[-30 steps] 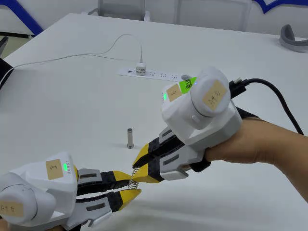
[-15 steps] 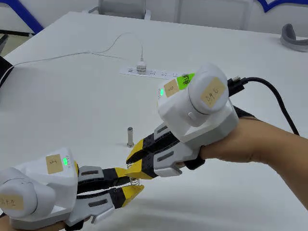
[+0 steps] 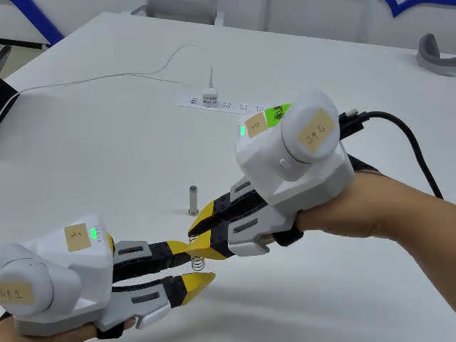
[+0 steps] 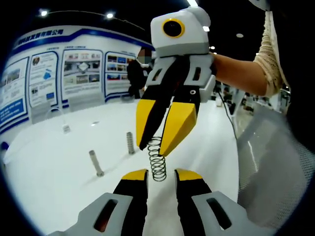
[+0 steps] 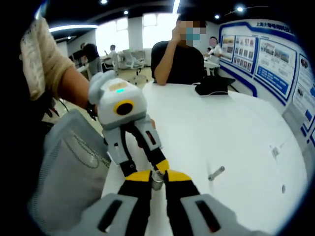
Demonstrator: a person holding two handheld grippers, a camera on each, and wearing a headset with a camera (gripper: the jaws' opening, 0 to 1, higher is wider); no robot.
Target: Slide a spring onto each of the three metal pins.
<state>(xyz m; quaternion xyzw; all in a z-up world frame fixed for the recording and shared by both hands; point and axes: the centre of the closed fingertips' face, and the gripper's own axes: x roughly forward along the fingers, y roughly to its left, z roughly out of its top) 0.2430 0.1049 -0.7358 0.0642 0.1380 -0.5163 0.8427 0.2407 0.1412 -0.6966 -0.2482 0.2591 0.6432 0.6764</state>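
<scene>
Your right gripper (image 5: 157, 177) pinches the spring (image 4: 157, 160) in midair. Your left gripper (image 4: 161, 173) has its jaws spread around the spring's lower end. Two metal pins (image 4: 95, 162) (image 4: 130, 142) stand bare, so nothing seems threaded yet.

the right gripper (image 3: 196, 241) points down and to the left from the right side, its jaws pinched on the top of a spring (image 4: 157, 160). the bare right hand (image 3: 356, 206) grips its body from behind, forearm stretched out to the right. the left gripper (image 3: 201, 261) sits low at the left, pointing right, with its jaws apart on either side of the spring's lower end.
</scene>
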